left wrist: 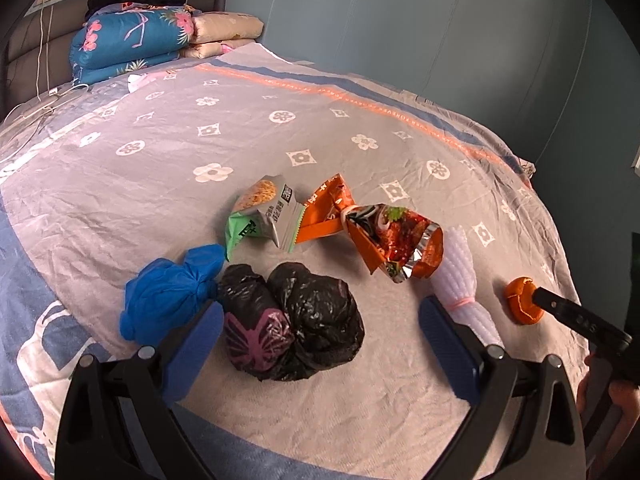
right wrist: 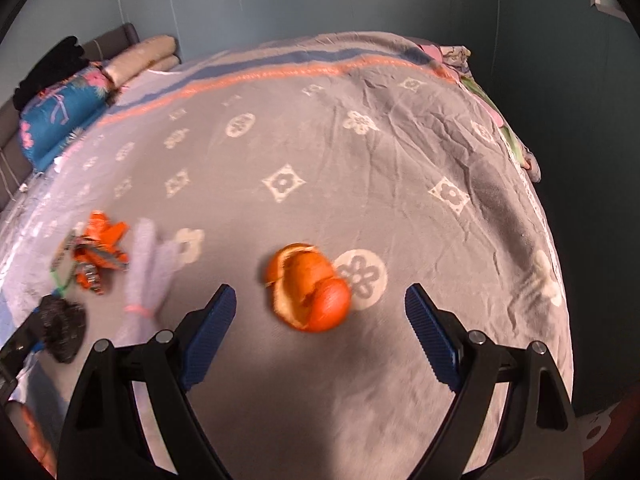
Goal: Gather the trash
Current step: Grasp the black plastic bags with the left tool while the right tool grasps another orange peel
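Scene: I'm over a bed point(left wrist: 360, 128) with a patterned cover, and the trash is scattered across its near part.
Right tongs point(right wrist: 320, 300): jaws spread wide, nothing held; I'm pointing them steeply down at the cover.
Orange peel point(right wrist: 308, 292): it lies straight ahead of my right tongs, between the two pads but a little toward the left one, resting on the cover and touching neither pad.
Peel's shape: a curled, roughly round shell with no clear long axis, so I judge any closing direction will do.
Left tongs point(left wrist: 320, 324): also wide open and empty, framing the black bag point(left wrist: 296, 320), which sits just ahead, close to the left pad.
Other trash: blue bag point(left wrist: 168, 292) just left of the black one; snack wrappers point(left wrist: 332, 220) beyond; white foam net point(left wrist: 460, 280) beside the right pad of the left tongs.
Nearer hand: the right one for the peel, the left for the black bag.
Next, as I judge: lower the right tongs and close on the peel.
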Tool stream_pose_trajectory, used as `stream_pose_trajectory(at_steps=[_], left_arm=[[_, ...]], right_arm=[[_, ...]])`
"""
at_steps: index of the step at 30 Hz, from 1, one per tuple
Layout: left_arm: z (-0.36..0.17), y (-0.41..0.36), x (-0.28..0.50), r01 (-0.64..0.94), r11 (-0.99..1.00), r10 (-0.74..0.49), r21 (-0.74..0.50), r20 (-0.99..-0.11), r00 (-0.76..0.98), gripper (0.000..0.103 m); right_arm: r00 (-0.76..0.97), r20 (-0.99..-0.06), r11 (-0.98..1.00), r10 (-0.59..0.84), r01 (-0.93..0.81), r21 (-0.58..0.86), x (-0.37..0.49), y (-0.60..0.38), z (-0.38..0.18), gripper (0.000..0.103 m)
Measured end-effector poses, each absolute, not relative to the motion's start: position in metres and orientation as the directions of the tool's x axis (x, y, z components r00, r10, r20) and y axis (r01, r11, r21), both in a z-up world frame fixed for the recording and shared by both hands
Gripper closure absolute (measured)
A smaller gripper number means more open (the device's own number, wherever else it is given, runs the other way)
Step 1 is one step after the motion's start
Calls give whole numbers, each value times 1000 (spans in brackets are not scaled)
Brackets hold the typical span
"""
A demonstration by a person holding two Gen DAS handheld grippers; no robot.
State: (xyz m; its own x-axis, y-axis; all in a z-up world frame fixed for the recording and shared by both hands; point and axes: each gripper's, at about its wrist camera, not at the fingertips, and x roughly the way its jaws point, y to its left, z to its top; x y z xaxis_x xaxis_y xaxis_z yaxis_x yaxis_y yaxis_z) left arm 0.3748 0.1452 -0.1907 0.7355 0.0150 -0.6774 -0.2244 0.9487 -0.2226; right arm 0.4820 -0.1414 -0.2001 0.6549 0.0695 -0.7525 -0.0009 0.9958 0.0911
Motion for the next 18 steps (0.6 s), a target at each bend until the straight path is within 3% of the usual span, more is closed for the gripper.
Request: stream_pose_trajectory(at_steps=[6, 10, 12, 18], left_arm=[[-196, 140, 381, -215, 955, 12, -205, -697, 717, 21], [-200, 137, 385, -213, 957, 11, -196, -712, 702, 33], [-202, 140, 388, -223, 951, 2, -212, -721, 693, 36], [-207, 140, 397, -230, 941, -27, -247, -734, 679, 55]], right_arm=[[646, -761, 997, 65, -8, 78, 496, -139, -211, 21], [629, -775, 997, 65, -19, 68, 504, -132, -217, 38], [627, -777, 998, 63, -19, 66, 505, -129, -218, 38], [597, -798, 995, 83, -11, 96, 514, -127, -226, 55]])
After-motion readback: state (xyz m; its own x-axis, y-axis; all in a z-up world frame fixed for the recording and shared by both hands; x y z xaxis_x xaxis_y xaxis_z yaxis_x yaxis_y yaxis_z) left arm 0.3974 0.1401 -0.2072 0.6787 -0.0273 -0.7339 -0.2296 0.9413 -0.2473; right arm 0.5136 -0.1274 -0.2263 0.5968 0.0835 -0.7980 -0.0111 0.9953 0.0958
